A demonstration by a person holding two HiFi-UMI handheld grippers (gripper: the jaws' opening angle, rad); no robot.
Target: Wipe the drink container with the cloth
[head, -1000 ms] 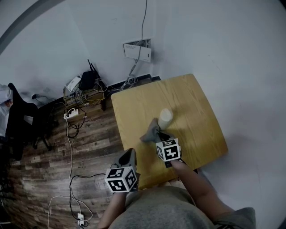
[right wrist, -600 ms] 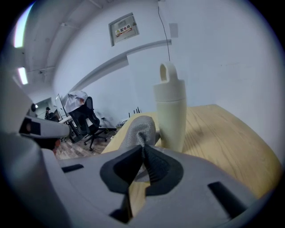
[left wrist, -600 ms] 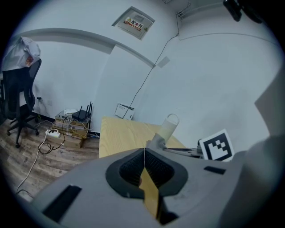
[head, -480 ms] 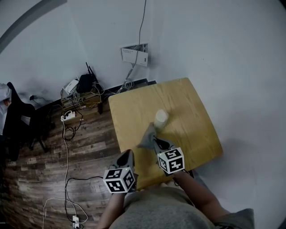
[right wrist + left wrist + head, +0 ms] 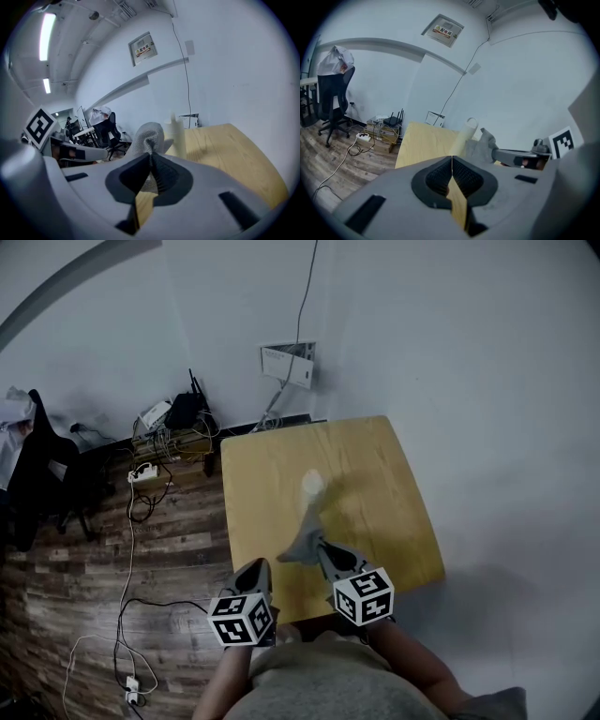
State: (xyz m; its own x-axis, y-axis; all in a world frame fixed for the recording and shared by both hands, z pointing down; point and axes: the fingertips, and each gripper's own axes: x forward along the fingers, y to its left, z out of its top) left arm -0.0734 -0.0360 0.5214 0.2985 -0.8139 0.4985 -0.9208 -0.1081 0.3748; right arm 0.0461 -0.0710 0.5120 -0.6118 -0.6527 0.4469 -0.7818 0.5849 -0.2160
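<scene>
Cloth point(image 5: 147, 135) in right tool point(image 5: 151, 161), container point(image 5: 178, 138) upright

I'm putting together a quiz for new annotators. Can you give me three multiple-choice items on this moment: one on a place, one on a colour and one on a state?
1. Where does the drink container stand?
A. on the wooden table
B. on a shelf
C. in a sink

2. What colour is the cloth?
A. red
B. grey
C. yellow

3. How is the right hand-held gripper?
A. open and empty
B. shut on the cloth
C. shut on the drink container

Answers:
1. A, it stands upright on the tabletop.
2. B, it looks grey in every view.
3. B, the right gripper view shows cloth pinched between its closed jaws.
</scene>
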